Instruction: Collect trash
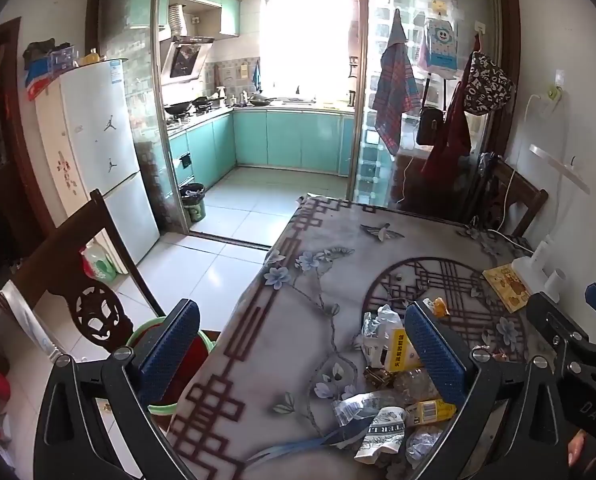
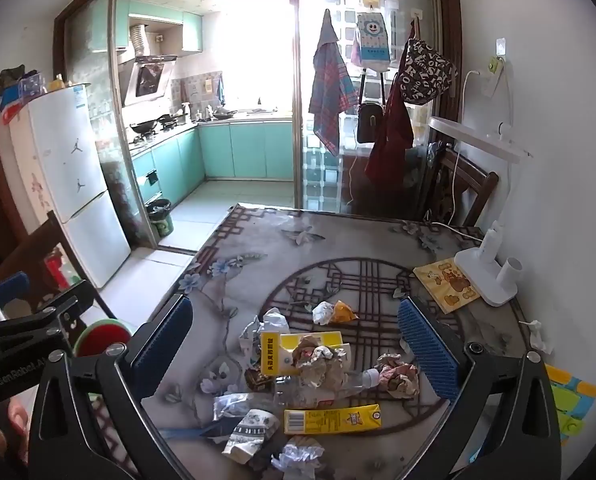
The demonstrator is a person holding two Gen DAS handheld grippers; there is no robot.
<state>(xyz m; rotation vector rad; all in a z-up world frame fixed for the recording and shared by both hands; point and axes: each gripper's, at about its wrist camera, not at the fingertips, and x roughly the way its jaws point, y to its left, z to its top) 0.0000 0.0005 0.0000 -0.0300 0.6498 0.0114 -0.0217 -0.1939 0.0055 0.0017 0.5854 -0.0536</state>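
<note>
Presently both black blue-padded grippers, left gripper (image 1: 301, 354) and right gripper (image 2: 294, 350), hover released above crumpled wrappers and flattened yellow carton (image 2: 332, 420) near the table's (image 2: 258, 248) near edge, apparently choosing a first pick.

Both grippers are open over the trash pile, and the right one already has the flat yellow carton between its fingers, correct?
Not quite. Both are open, but the right gripper holds nothing: the right wrist view shows the flat yellow carton lying on the table, apart from the fingers. The left gripper is empty too.
</note>
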